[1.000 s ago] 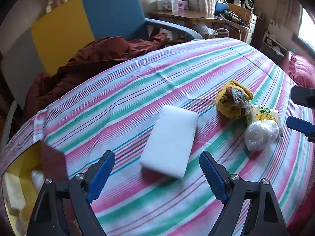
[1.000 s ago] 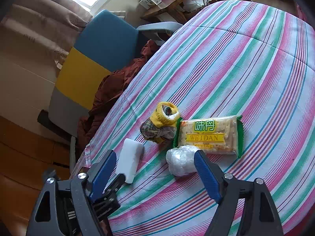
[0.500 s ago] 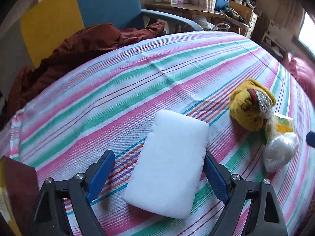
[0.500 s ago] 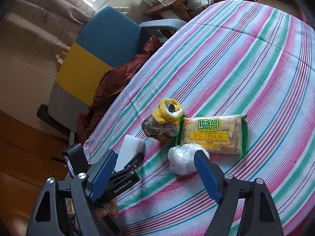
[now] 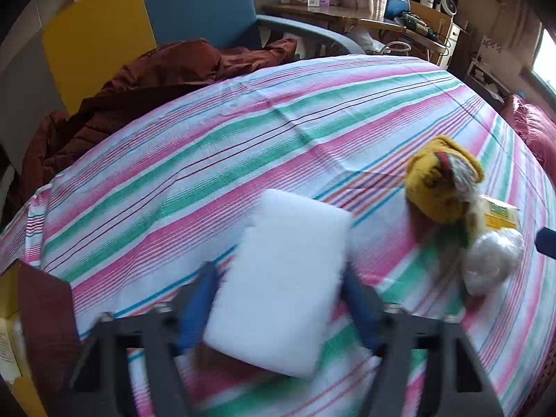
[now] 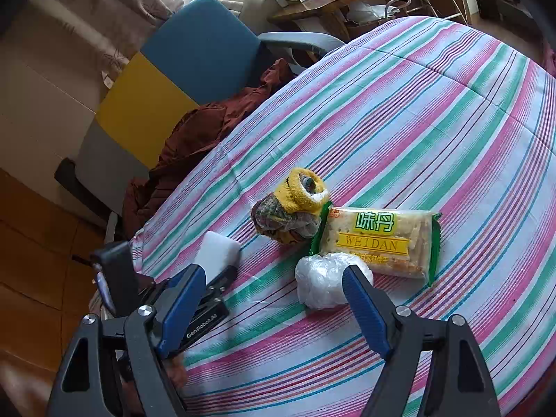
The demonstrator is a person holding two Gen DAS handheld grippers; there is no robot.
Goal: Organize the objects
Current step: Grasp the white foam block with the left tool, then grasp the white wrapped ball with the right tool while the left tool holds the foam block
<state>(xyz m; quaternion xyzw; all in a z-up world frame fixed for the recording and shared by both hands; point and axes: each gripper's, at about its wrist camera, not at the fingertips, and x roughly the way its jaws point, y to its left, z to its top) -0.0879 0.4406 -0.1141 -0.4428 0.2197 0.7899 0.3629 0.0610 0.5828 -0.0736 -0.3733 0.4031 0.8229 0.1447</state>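
A white sponge block (image 5: 285, 288) lies on the striped tablecloth (image 5: 243, 132). My left gripper (image 5: 279, 293) straddles it; its jaws are closing and the blurred blue pads (image 5: 199, 299) meet the sponge's two long sides. To the right sit a yellow knitted sock bundle (image 5: 441, 184), a cracker pack (image 5: 500, 210) and a white plastic wad (image 5: 493, 260). My right gripper (image 6: 274, 278) hangs open and holds nothing, just in front of the plastic wad (image 6: 323, 285). Behind it are the cracker pack (image 6: 378, 243) and the sock bundle (image 6: 295, 208). The sponge (image 6: 217, 252) shows at the left.
A blue and yellow chair (image 5: 146, 24) with a maroon jacket (image 5: 156, 83) stands against the table's far edge. An open cardboard box (image 5: 45, 312) sits at the near left corner. A cluttered wooden desk (image 5: 347, 17) is behind. The cloth beyond the objects is bare.
My left gripper came down over the sponge, and its jaws went from wide apart to against the sponge's sides. The right gripper stayed in place, rolling slightly.
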